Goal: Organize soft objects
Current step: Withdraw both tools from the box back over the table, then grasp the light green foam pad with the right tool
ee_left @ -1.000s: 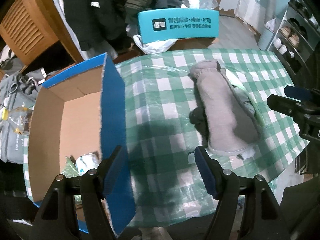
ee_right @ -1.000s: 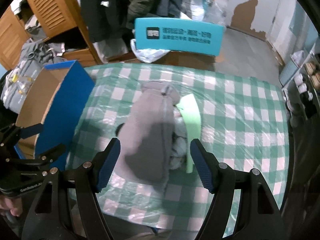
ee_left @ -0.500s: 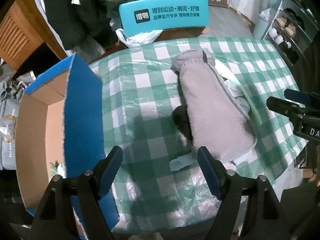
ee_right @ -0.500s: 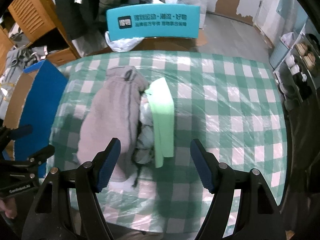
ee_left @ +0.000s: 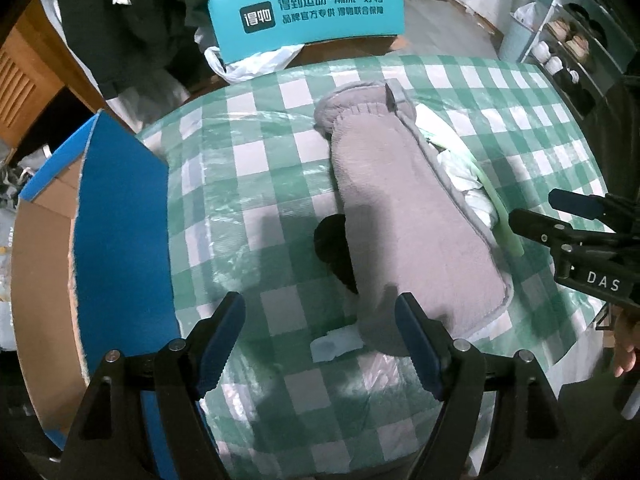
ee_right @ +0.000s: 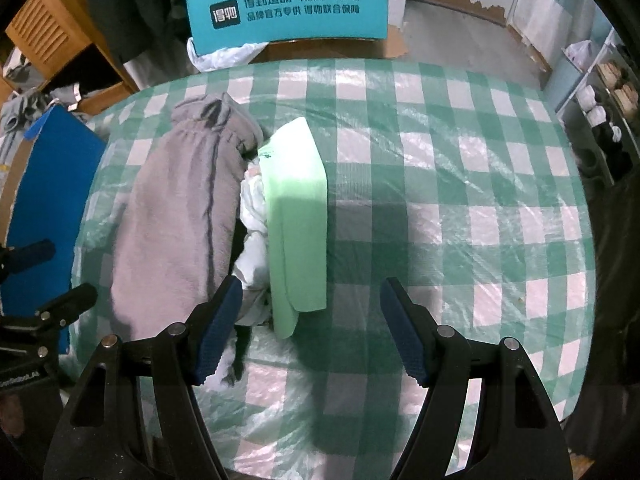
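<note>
Checked table (ee_right: 440,160): green cloth (ee_right: 296,220) before right gripper (ee_right: 310,328).

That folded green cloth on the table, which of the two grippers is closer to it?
Right. The right gripper hangs open over the near end of the green cloth. The left gripper is open farther left, beyond the grey fleece cover that lies between them.

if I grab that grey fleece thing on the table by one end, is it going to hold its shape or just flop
Probably flop: the grey fleece piece looks like soft pile fabric lying slack on the checked tablecloth. It seems light for its size, so a pinch should lift it. It lies against the white cloth and green folded cloth, which may drag along.
</note>
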A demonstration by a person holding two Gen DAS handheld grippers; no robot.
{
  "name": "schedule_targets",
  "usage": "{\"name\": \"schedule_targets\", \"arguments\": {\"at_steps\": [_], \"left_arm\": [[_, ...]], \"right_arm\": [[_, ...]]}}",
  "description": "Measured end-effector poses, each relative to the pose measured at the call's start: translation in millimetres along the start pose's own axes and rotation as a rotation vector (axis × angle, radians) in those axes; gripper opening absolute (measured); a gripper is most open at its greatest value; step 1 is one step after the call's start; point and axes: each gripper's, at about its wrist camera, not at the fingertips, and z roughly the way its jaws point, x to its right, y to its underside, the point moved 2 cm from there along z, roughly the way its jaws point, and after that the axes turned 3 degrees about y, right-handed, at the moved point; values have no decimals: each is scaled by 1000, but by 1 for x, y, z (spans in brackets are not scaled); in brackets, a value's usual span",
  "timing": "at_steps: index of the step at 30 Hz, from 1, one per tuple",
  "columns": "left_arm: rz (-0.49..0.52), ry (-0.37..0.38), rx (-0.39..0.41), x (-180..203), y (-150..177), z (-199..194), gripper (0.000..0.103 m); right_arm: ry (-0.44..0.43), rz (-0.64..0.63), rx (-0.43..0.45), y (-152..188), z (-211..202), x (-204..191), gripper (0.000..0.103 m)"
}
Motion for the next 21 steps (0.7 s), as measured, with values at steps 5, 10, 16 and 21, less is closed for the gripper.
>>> {"name": "schedule_targets", "arguments": {"at_steps": [5,10,16,21], "left_arm": [[-9,7,-18,-1,-3,9,79],[-10,18,-22,-2,-5,15,81],[-7,23,-25,-1,-6,17,81],[-3,23,-26,0,-8,18,81]], "right_arm": [[-9,15,-13,-4,10,3,73],[-9,15,-32,-9,21,3,60],[-40,23,-38,-13,25,3,43],[-40,29,-41,-13,25,5,14]]}}
